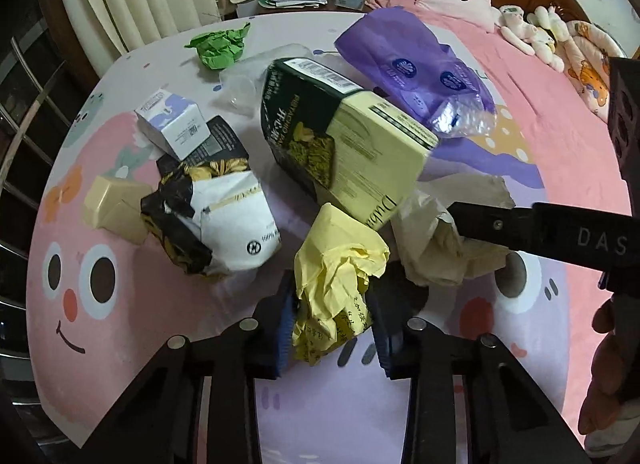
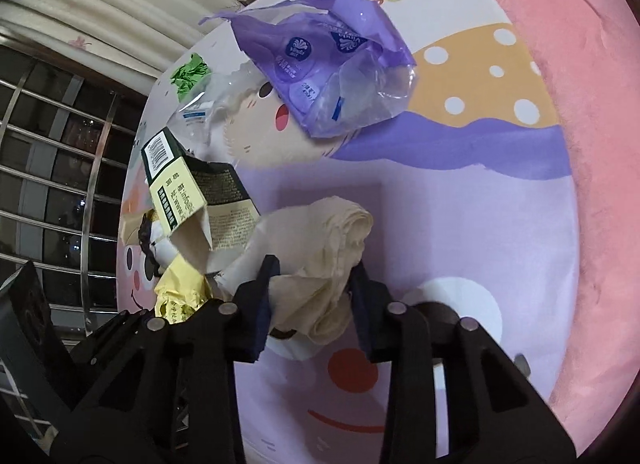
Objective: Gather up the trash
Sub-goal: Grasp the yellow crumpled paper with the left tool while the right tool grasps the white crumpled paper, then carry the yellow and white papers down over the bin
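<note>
The left gripper (image 1: 332,328) pinches a crumpled yellow paper (image 1: 336,276) between its 2 blue pads, and the right gripper (image 2: 312,308) pinches a crumpled beige paper (image 2: 320,264) just beside it. Both wads lie on the cartoon-print bedspread (image 1: 120,324), touching a dark green and cream carton (image 1: 348,144). Farther out lie a purple plastic bag (image 2: 320,64), a black-and-white bag (image 1: 216,220) and a green paper wad (image 1: 220,48).
</note>
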Action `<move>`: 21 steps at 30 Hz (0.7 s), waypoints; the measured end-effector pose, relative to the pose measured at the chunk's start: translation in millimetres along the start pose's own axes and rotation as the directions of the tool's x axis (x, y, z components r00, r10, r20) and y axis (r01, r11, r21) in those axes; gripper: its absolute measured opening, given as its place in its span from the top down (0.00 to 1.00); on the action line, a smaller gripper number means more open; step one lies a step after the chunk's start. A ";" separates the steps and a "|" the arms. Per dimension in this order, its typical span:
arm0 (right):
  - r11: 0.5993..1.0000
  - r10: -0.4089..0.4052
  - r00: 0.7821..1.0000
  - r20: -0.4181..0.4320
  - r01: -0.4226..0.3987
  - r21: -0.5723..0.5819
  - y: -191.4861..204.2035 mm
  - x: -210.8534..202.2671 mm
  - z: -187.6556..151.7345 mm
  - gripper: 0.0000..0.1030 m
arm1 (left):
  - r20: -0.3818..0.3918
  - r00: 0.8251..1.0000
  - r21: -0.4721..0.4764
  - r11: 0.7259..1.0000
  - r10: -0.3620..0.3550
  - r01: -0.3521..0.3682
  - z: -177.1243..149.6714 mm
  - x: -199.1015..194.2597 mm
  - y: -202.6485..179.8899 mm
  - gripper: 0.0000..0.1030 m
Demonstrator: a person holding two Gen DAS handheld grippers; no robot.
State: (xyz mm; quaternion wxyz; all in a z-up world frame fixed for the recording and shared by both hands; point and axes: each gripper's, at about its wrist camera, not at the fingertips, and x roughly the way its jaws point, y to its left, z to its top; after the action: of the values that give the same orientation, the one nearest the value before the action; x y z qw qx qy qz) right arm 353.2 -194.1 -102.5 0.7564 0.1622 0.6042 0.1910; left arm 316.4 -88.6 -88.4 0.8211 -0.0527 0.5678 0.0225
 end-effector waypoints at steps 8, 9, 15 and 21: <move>0.999 -0.024 0.998 0.063 0.027 -0.036 6.5 -38.9 -35.7 0.75 | 0.024 0.998 -0.010 0.998 -0.061 0.061 -23.3 -34.9 12.0 0.69; 0.999 -0.025 0.997 0.072 0.028 -0.041 7.2 -44.7 -41.1 0.76 | 0.029 0.997 -0.013 0.997 -0.070 0.071 -27.0 -41.2 15.1 0.69; 0.998 -0.029 0.992 0.123 0.036 -0.051 23.7 -77.6 -83.2 0.77 | 0.077 0.990 0.002 0.993 -0.115 0.115 -48.2 -85.4 35.3 0.69; 0.998 -0.036 0.985 0.171 0.044 -0.042 50.8 -98.1 -128.0 0.77 | 0.126 0.980 0.033 0.988 -0.153 0.150 -70.3 -131.3 63.8 0.69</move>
State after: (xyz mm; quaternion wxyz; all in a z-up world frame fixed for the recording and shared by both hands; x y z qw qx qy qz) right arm 204.2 -195.4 -22.5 0.8125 0.1482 0.5360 0.1750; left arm 198.3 -30.1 5.9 0.8558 -0.0849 0.5084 -0.0435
